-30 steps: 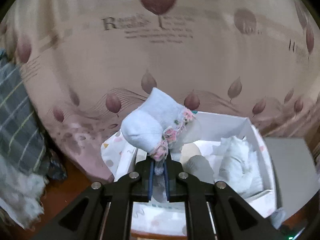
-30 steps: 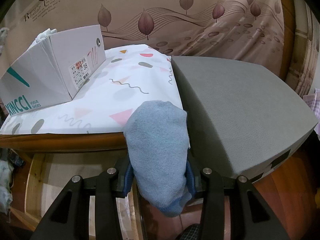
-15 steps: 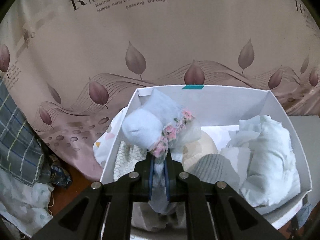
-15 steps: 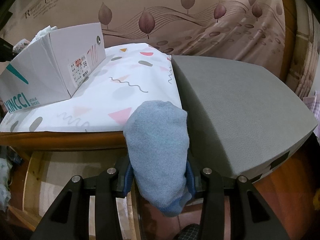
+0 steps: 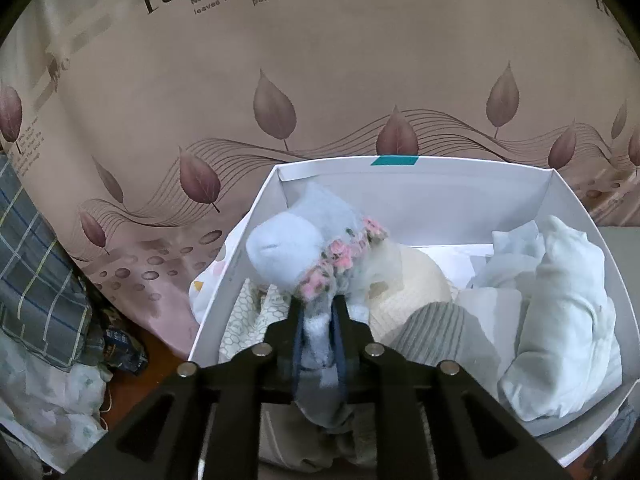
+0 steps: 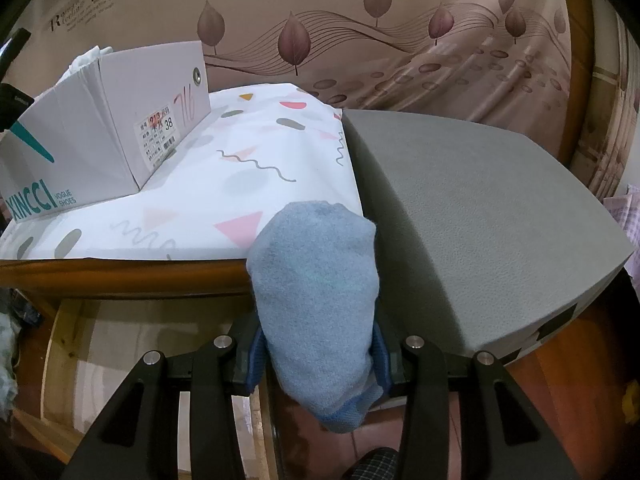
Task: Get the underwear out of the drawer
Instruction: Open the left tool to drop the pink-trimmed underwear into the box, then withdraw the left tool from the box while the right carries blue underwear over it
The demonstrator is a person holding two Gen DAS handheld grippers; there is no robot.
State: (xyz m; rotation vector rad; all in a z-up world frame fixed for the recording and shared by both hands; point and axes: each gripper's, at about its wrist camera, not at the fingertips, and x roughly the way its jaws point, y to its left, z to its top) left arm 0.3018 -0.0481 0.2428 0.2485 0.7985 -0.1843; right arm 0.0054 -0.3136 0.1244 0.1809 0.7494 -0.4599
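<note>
Left gripper (image 5: 317, 320) has its fingers nearly together, pinched on a pale blue garment with pink floral trim (image 5: 288, 250), which bunches up above the tips while a bit hangs down between the fingers. It's held right over the white shoebox (image 5: 420, 196), near the box's left wall. Inside the box, to the right of the held piece, there's a cream rounded bundle (image 5: 416, 276), a grey ribbed roll (image 5: 436, 332) in front of that, and a big white crumpled cloth (image 5: 560, 320) against the right wall. A honeycomb-print fabric (image 5: 256, 316) sits at the box's left side, below the held piece.

Right gripper (image 6: 316, 344) is wider apart, fingers clamped on either side of a fluffy blue rolled garment (image 6: 316, 288) with a darker blue edge at the bottom. From this view the shoebox (image 6: 104, 136) is well off to the left, standing on a white patterned cloth (image 6: 248, 172) that covers the surface. A grey pad (image 6: 480, 208) lies just right of that cloth, touching its edge. The blue roll is in front of where cloth and pad meet, past the wooden edge (image 6: 120, 276) of the surface. A leaf-print curtain (image 6: 360, 32) hangs behind the box.
</note>
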